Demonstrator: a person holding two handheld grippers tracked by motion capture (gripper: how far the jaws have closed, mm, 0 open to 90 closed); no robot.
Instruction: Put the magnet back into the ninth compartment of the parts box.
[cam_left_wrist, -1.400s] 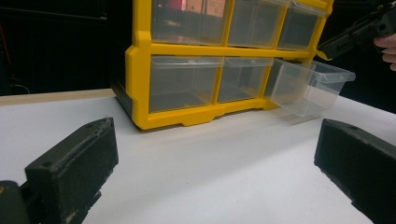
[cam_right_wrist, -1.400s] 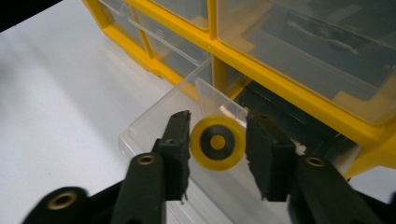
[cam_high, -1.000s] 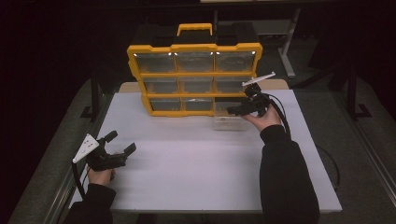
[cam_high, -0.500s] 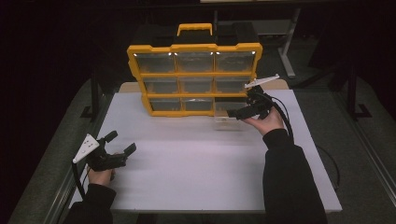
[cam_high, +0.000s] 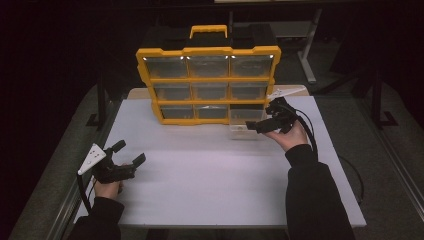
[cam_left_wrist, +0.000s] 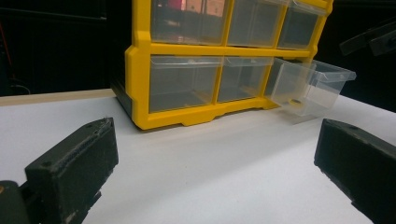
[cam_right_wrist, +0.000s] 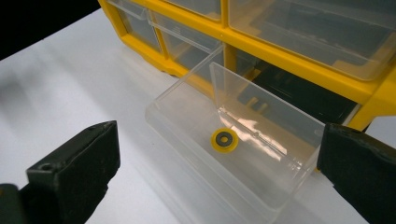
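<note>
A yellow organizer (cam_high: 207, 82) with clear drawers stands at the back of the white table (cam_high: 210, 180). Its bottom right drawer (cam_high: 244, 126) is pulled out onto the table. In the right gripper view a small yellow ring (cam_right_wrist: 224, 140) lies in that drawer (cam_right_wrist: 261, 154). My right gripper (cam_high: 261, 118) hovers just right of the drawer; its jaws have just been opening and stand open, touching nothing. My left gripper (cam_high: 131, 151) rests open at the front left, far from the organizer (cam_left_wrist: 187, 70).
A wooden board (cam_high: 134, 93) lies under the organizer at the back. Dark metal stands (cam_high: 310, 55) and floor surround the table. The right gripper's cable (cam_high: 312, 135) trails off the right side.
The right hand has drawn back a little from the organizer toward the near side, and its jaws have spread wider. The left gripper has kept still.
</note>
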